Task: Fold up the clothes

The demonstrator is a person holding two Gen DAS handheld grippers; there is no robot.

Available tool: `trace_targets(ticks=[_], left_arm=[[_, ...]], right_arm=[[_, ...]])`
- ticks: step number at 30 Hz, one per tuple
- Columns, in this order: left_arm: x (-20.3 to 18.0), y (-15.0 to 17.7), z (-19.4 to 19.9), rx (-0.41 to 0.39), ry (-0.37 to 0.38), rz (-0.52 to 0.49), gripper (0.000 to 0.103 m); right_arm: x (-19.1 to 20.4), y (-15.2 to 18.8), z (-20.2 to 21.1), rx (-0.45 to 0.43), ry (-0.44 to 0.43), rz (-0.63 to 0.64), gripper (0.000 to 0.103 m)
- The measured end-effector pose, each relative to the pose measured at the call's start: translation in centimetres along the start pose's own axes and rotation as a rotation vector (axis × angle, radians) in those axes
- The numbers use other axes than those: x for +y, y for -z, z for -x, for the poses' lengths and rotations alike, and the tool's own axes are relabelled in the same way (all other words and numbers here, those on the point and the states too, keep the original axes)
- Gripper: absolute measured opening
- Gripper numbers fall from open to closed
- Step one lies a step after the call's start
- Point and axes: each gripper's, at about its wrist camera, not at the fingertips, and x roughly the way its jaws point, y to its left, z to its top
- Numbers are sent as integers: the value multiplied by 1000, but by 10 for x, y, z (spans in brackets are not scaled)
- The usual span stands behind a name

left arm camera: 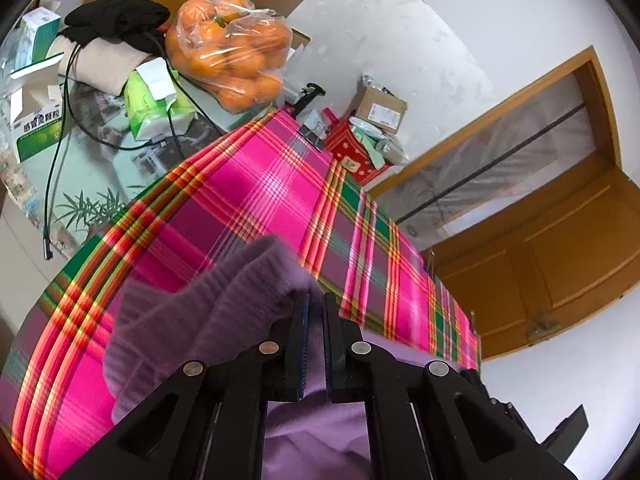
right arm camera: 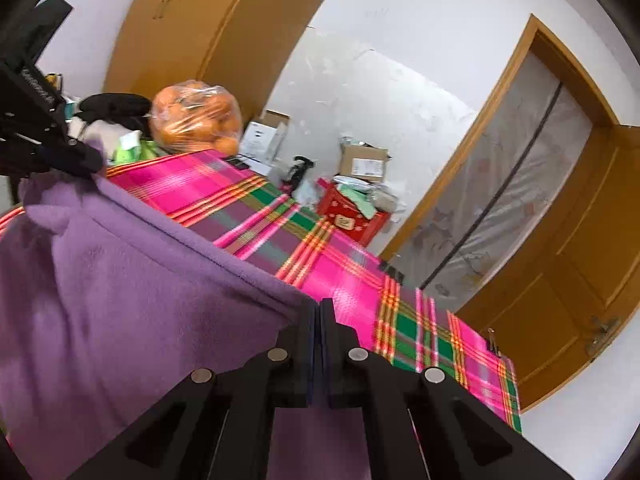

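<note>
Purple sweater (right arm camera: 120,280), pink-green plaid tablecloth (right arm camera: 352,280)

The left gripper (left arm camera: 316,312) is pinching the purple sweater (left arm camera: 192,320) above the plaid tablecloth (left arm camera: 248,184); a bag of oranges (left arm camera: 230,46) is sitting near the table's far edge.

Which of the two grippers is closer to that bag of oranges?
Left. The left gripper grips the purple sweater at its far corner, just before the bag of oranges; the right gripper grips the nearer edge.
</note>
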Motion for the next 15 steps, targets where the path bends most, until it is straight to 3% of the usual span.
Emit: trace_targets(ticks=[8, 15], left_arm=[[10, -9, -18, 10, -28, 34, 5], [10, 2, 4, 17, -16, -15, 5]], right_arm=[[-16, 0, -32, 56, 0, -69, 2], [-15, 5, -42, 123, -3, -86, 3]])
